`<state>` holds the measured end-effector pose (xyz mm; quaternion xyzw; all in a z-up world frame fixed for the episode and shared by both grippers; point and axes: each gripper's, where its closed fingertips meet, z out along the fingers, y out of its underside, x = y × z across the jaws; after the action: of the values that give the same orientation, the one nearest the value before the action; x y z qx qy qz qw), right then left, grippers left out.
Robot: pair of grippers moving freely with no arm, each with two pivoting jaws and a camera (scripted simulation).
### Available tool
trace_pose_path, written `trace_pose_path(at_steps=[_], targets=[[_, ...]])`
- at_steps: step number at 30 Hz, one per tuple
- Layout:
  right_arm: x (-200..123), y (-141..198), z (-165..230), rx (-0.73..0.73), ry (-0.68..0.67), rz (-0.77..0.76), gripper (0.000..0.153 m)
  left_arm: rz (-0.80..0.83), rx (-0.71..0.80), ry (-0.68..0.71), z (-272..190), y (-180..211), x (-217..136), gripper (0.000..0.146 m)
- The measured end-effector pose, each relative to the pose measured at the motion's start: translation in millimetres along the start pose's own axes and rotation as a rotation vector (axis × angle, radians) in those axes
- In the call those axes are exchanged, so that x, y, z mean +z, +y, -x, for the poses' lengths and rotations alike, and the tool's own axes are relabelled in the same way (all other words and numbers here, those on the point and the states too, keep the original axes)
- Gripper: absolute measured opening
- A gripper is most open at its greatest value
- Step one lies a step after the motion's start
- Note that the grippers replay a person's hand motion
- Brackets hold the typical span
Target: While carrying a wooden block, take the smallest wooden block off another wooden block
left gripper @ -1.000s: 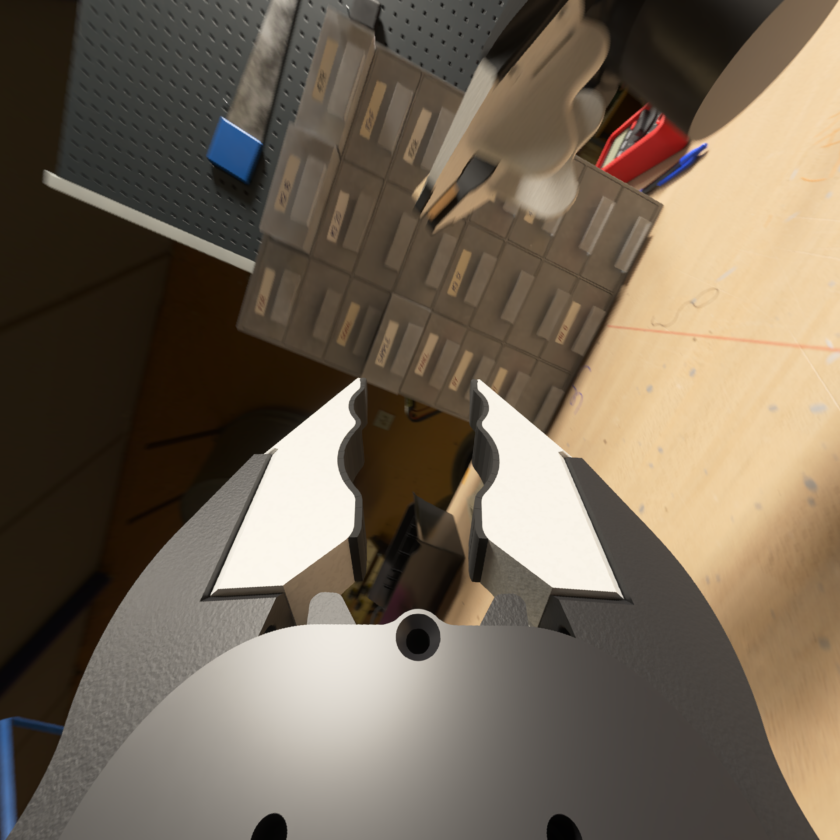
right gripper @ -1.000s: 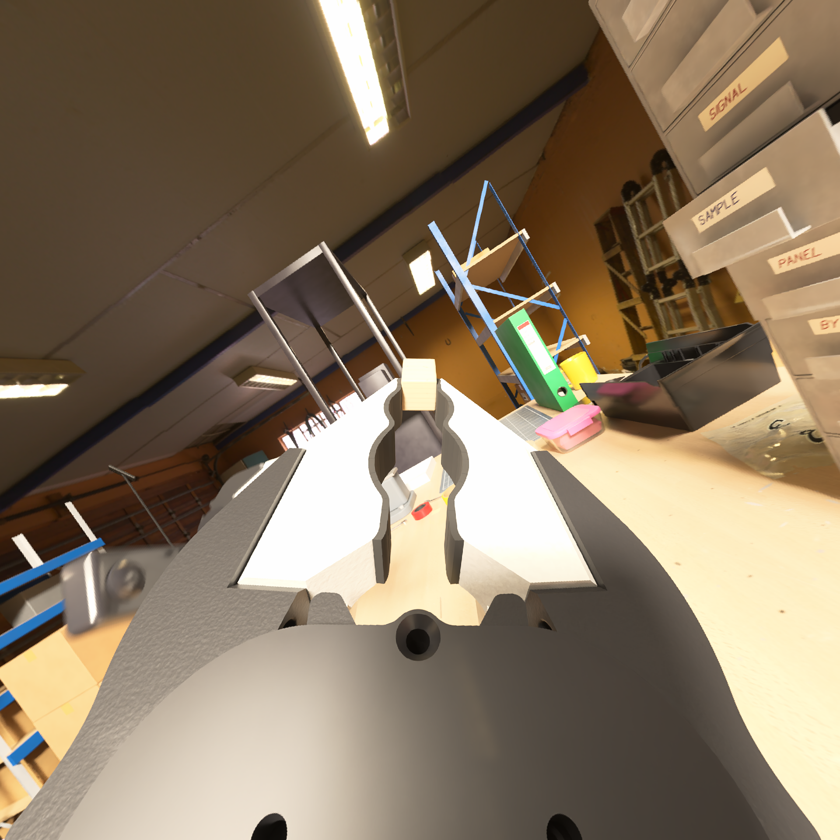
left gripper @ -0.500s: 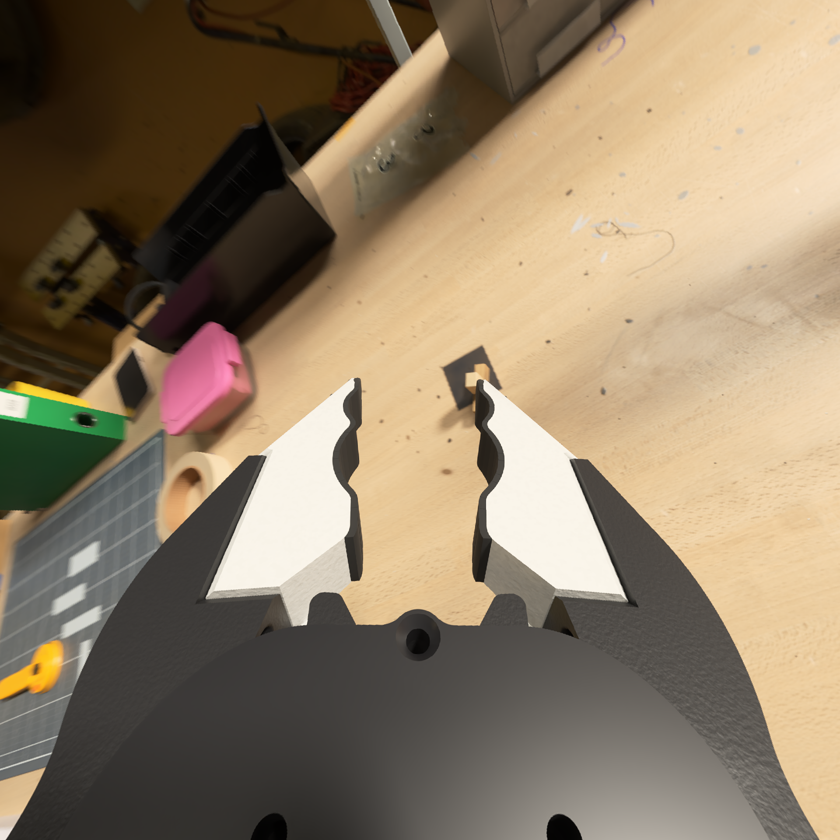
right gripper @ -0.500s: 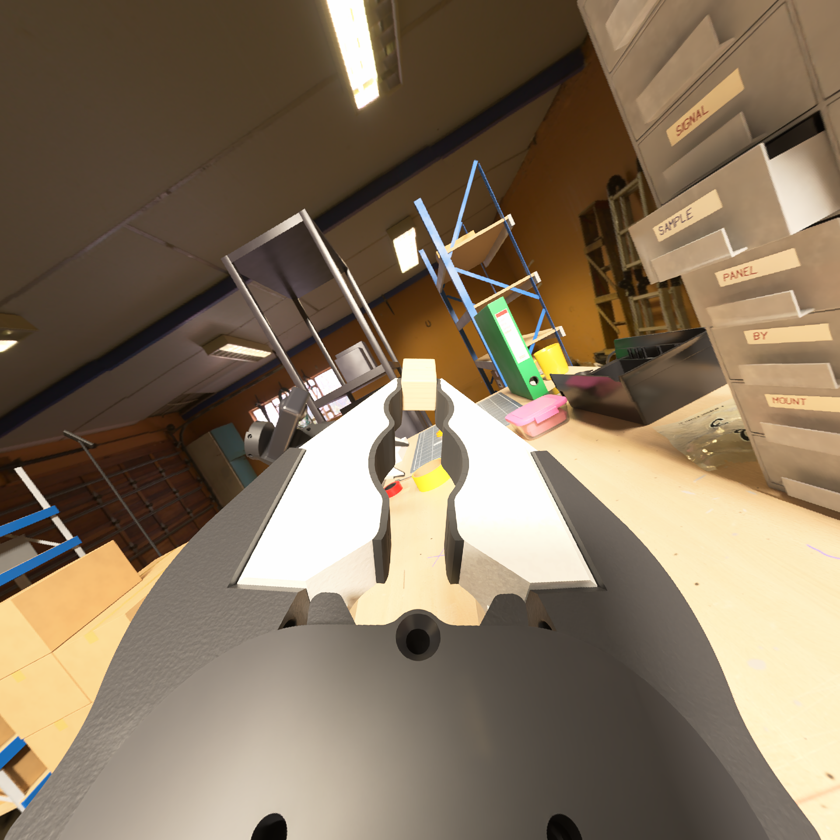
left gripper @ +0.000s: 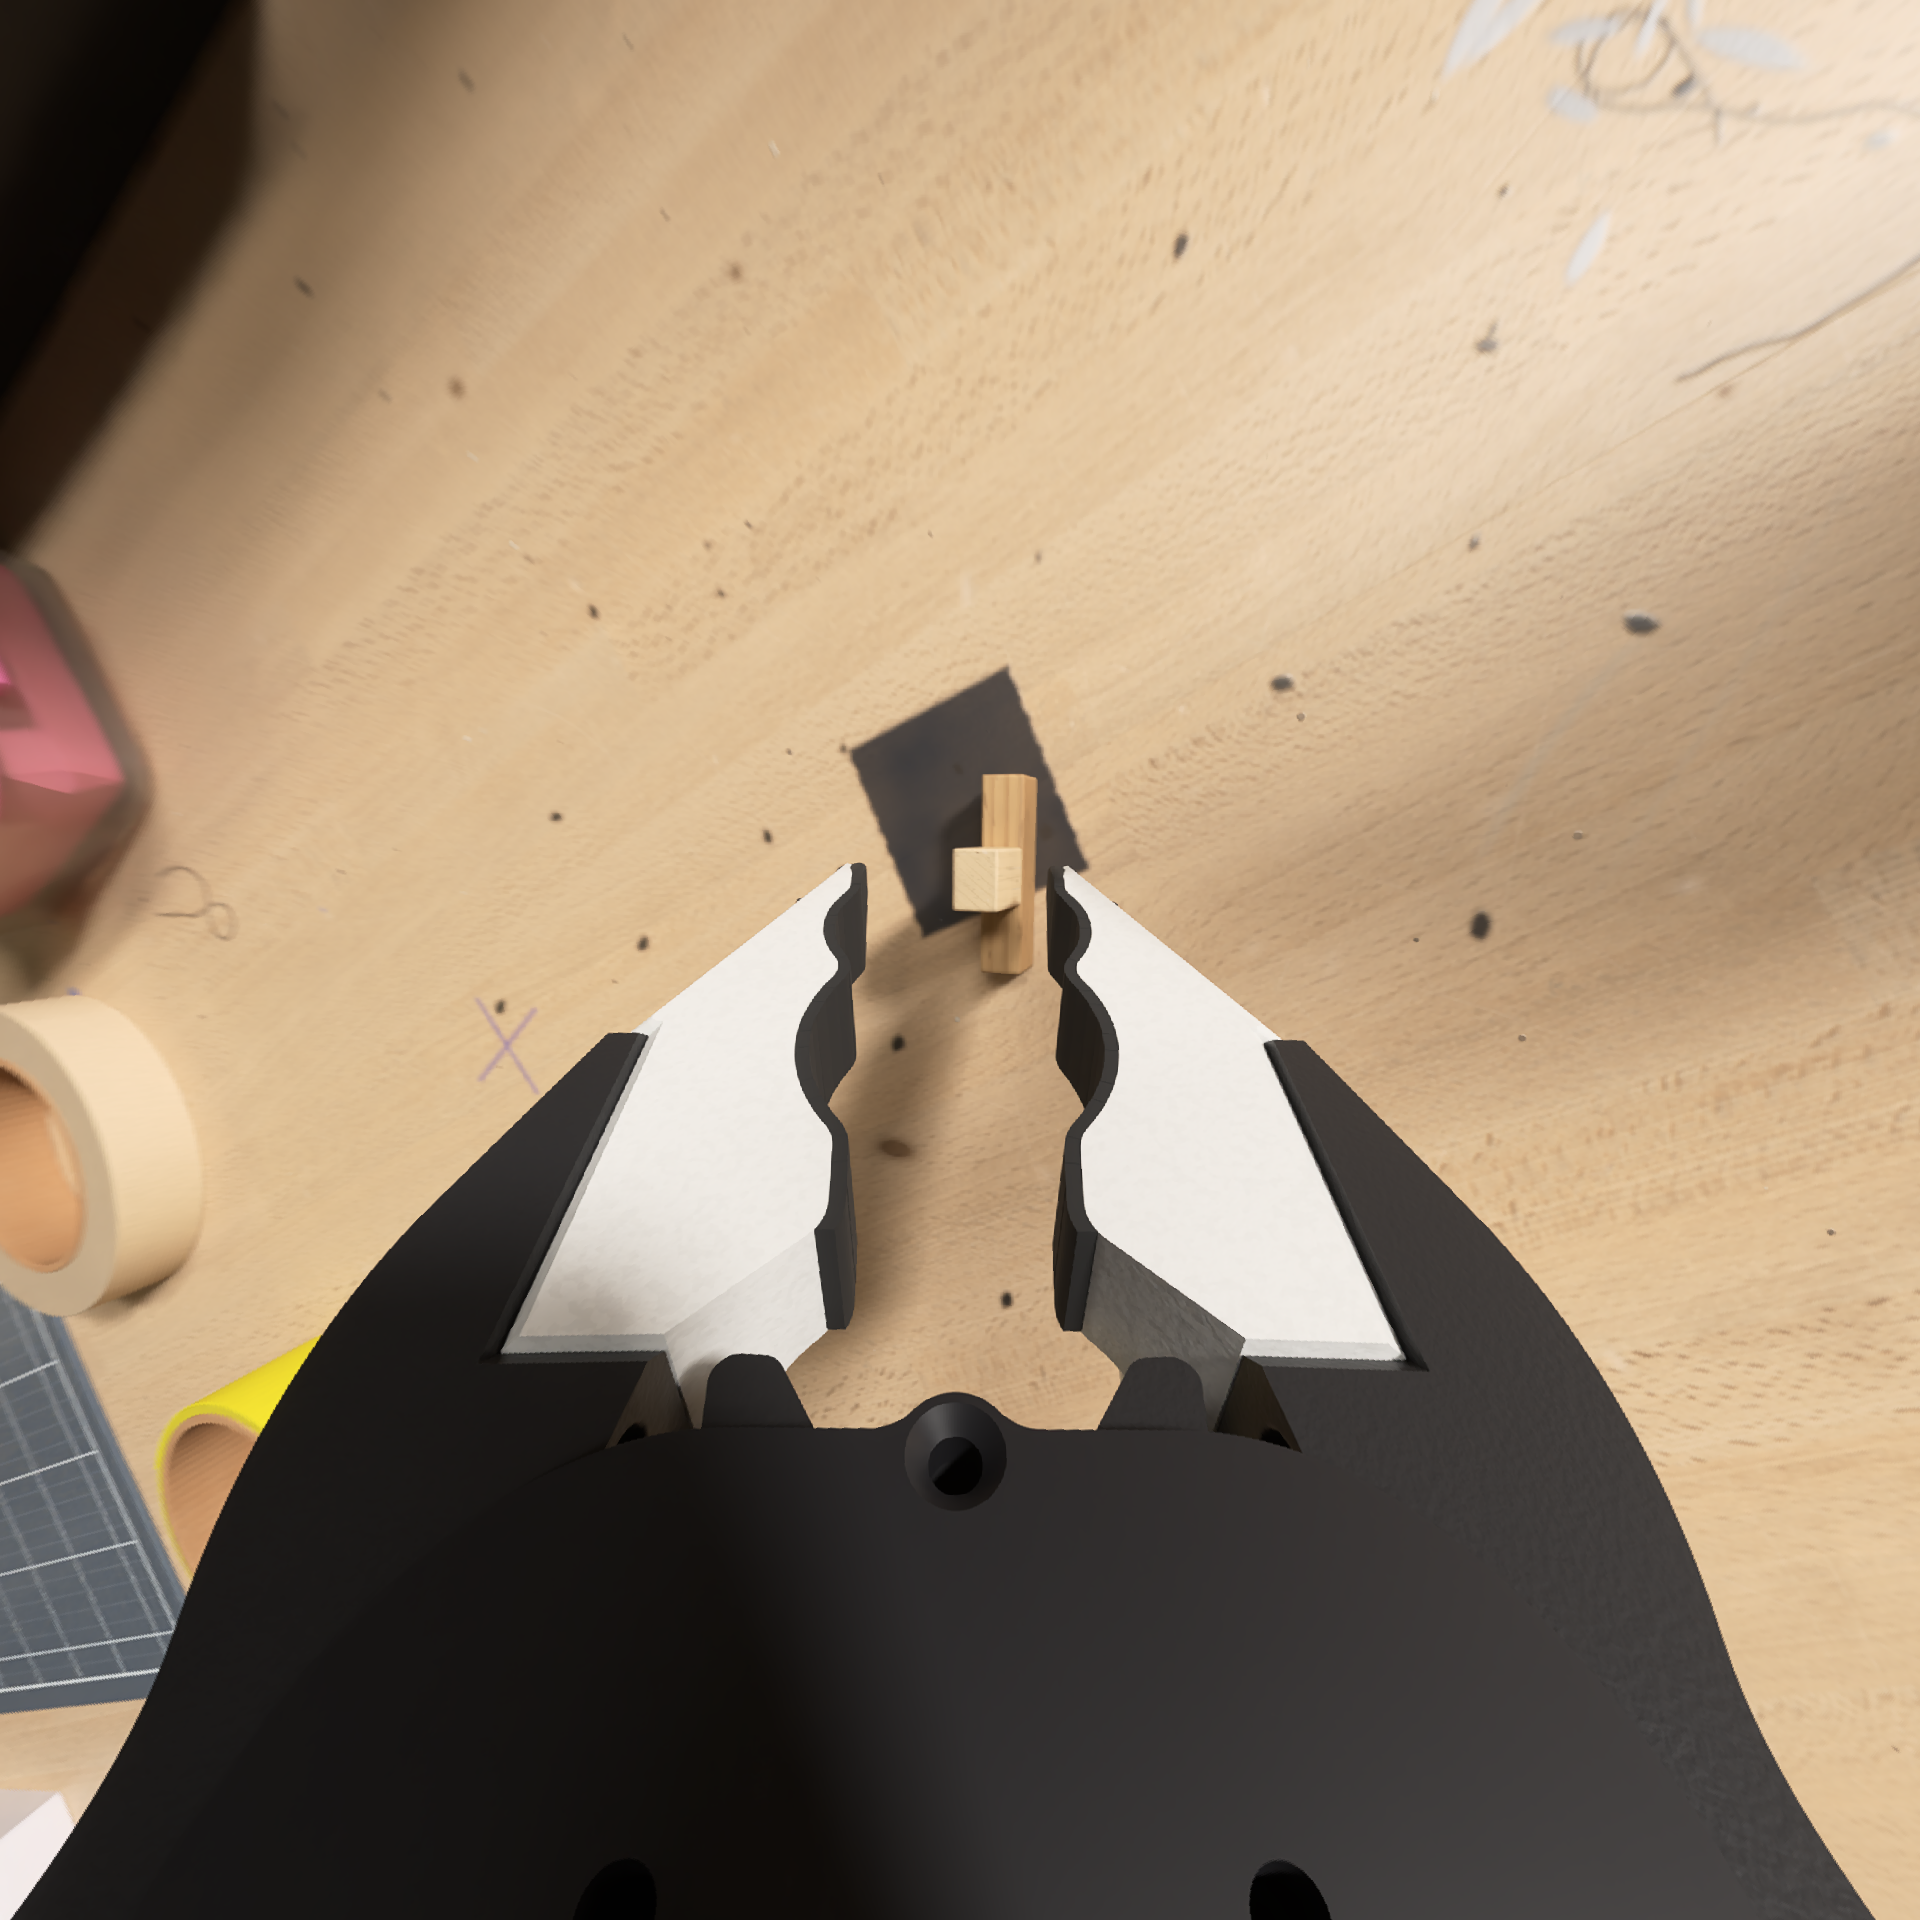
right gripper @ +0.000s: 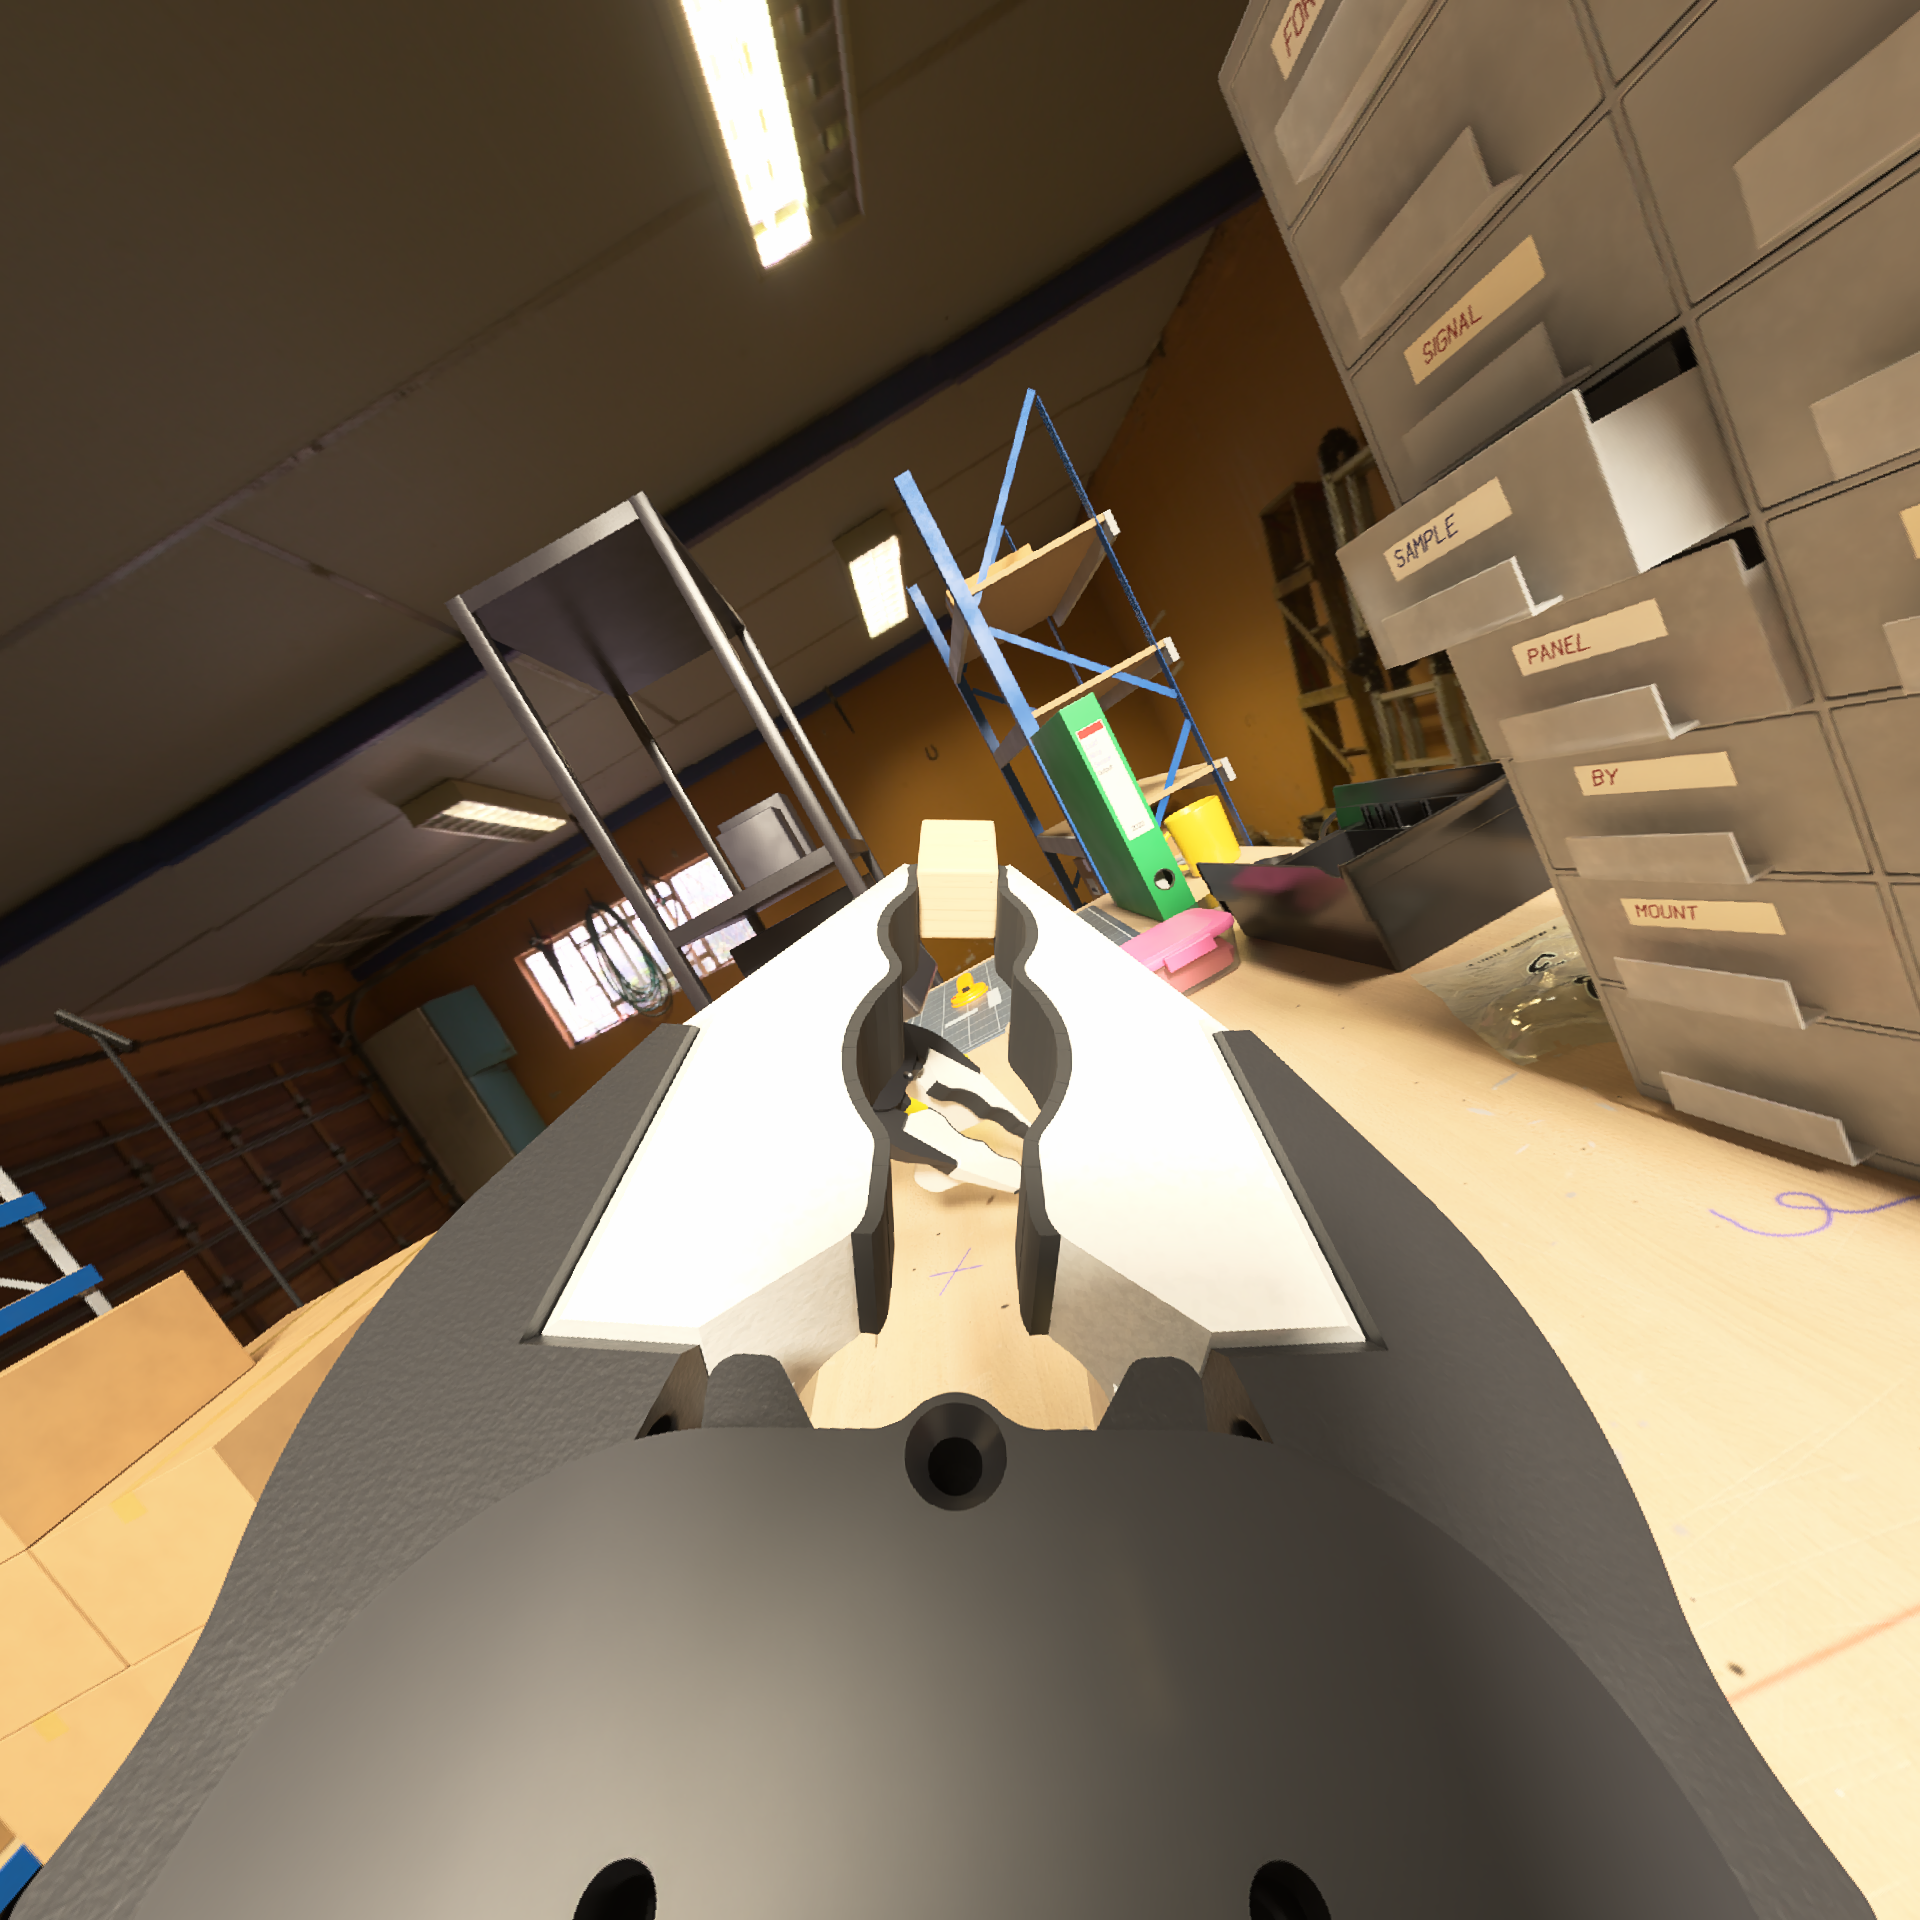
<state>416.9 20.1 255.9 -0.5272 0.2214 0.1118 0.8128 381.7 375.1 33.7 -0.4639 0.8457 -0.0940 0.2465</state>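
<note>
left gripper point(left gripper: 954, 883): jaws wide apart, nothing between them, pointed down at the workbench point(left gripper: 1351, 468); fingertips sit just short of the block stack, one on each side
smallest block point(left gripper: 987, 879): pale cube, frame centre in the left wrist view, touching the left face of the long block
long block point(left gripper: 1008, 873): narrow tan piece, runs top to bottom of frame, partly over a dark square shadow point(left gripper: 935, 769)
right gripper point(right gripper: 957, 899): jaws narrow, clamped on a pale wooden block point(right gripper: 957, 878) at the fingertips, block sticks out past the tips
left-side clutter: tape roll point(left gripper: 94, 1153) at left edge, pink box point(left gripper: 52, 748) above it, blurred; grey cutting mat point(left gripper: 62, 1507) lower left
right wrist background: drawer cabinet point(right gripper: 1662, 520) upper right, green binder point(right gripper: 1112, 810) centre, black tray point(right gripper: 1382, 894) beside it
</note>
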Motion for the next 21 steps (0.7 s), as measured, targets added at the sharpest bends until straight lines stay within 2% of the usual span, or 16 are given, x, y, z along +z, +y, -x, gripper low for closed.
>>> trace_pose_path(at_steps=[2,5,10,14,21], targets=[[-1.2,-1.3,-1.0,-0.001,0.005,-0.006,0.013,0.020,-0.022,0.050,-4.4,3.2,6.1,0.031],[-3.5,-4.5,-0.9,-0.001,0.004,-0.016,0.013,0.039,-0.029,0.050,-3.6,6.2,9.6,0.009],[-7.4,-12.0,2.2,-0.013,0.001,-0.032,0.013,0.017,-0.006,0.012,2.7,4.2,5.1,0.009],[-11.0,-18.4,5.2,-0.029,-0.001,-0.043,0.013,-0.081,0.005,-0.025,14.9,-5.3,-20.3,0.009],[-13.4,-21.3,8.3,-0.042,-0.009,-0.044,0.013,-0.258,0.040,-0.057,31.9,-21.7,-86.5,0.009]])
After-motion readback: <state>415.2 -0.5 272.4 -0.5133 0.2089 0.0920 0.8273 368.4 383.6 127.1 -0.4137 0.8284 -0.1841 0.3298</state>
